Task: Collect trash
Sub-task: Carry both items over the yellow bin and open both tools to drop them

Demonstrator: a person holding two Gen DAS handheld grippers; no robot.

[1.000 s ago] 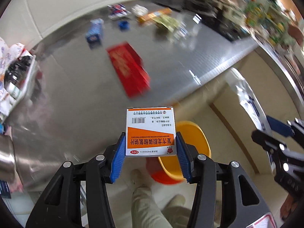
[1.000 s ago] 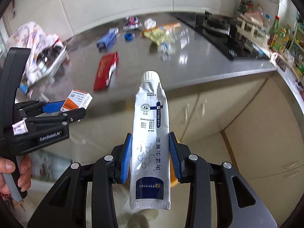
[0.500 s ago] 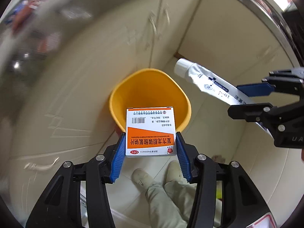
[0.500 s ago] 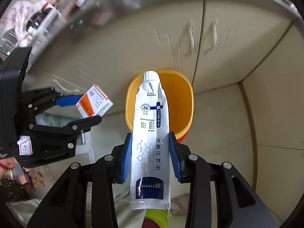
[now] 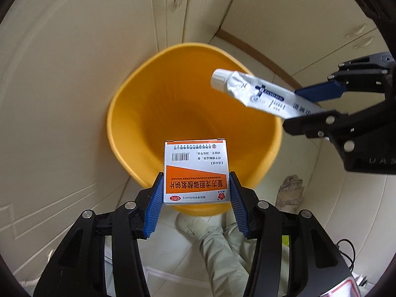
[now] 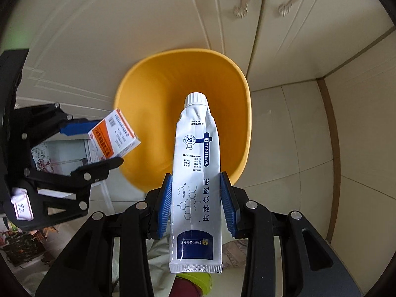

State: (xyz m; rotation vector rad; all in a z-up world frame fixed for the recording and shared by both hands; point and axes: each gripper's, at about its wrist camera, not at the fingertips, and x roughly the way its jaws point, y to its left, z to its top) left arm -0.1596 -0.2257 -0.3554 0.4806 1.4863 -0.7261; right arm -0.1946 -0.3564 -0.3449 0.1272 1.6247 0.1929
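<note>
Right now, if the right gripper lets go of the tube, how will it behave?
The tube, dented near its cap, looks soft and partly used, so probably light. Its cap end sits over the yellow bin, so it should drop in. The right gripper grips mid-body; it may tip cap-first.

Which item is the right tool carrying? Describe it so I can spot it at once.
Find the yellow bin on the floor by the cabinet doors. Over it the right tool holds a toothpaste tube: soft, white with a navy band and ribbed cap, unlike the orange-and-white medicine box beside it.
</note>
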